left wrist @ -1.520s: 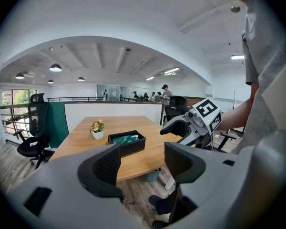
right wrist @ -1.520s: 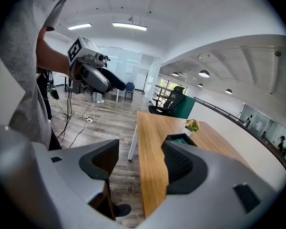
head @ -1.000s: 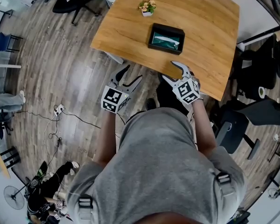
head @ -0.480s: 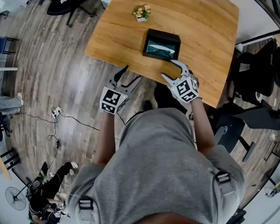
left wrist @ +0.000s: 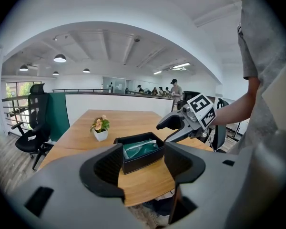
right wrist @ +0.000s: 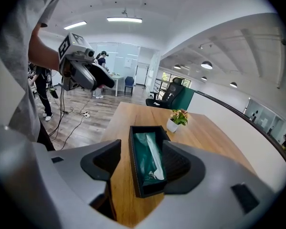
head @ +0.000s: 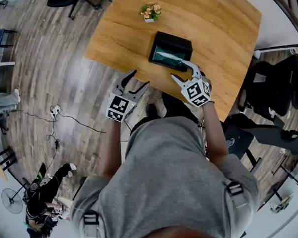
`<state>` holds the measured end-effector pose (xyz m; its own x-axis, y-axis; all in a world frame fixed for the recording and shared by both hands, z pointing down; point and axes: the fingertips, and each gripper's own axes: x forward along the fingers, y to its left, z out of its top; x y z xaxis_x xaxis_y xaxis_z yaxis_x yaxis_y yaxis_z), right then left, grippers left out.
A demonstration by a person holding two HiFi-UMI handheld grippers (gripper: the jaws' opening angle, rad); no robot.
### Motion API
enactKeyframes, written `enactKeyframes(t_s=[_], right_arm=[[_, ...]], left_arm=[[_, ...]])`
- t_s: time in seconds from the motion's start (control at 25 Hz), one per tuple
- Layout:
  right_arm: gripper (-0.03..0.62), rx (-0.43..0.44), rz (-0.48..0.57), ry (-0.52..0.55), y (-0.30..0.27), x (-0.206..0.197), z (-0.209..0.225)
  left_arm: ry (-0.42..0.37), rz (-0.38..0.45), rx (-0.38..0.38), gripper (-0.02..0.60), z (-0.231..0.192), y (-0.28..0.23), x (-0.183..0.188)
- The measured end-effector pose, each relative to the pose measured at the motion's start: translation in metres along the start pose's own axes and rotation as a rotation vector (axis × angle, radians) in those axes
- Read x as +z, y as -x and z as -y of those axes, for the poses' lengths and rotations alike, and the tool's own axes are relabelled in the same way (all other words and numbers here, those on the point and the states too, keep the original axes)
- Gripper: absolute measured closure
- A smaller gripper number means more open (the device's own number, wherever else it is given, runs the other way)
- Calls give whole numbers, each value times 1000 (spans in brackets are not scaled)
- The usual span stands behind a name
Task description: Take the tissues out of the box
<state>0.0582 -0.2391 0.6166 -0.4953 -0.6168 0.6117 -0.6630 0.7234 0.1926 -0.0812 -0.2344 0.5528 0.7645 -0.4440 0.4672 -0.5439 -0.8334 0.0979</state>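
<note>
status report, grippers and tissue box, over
Left gripper open, empty, at the wooden table edge. Right gripper open, jaws just closing slightly, nothing gripped, at near end of the black tissue box. Green-wrapped tissues in box. Nothing in the way.

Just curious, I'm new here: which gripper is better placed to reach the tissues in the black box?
Right. The right gripper is at the black rectangular box; its open jaws, just closing slightly, frame it, gripping nothing. The left gripper hangs at the wooden table edge, farther away.
</note>
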Motion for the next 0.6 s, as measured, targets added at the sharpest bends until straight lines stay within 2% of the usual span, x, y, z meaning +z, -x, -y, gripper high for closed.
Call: enactKeyframes(t_s=[0.6], right_arm=[[322, 120, -61, 38, -57, -22, 31]], left_arm=[[49, -63, 19, 296, -16, -41, -12]])
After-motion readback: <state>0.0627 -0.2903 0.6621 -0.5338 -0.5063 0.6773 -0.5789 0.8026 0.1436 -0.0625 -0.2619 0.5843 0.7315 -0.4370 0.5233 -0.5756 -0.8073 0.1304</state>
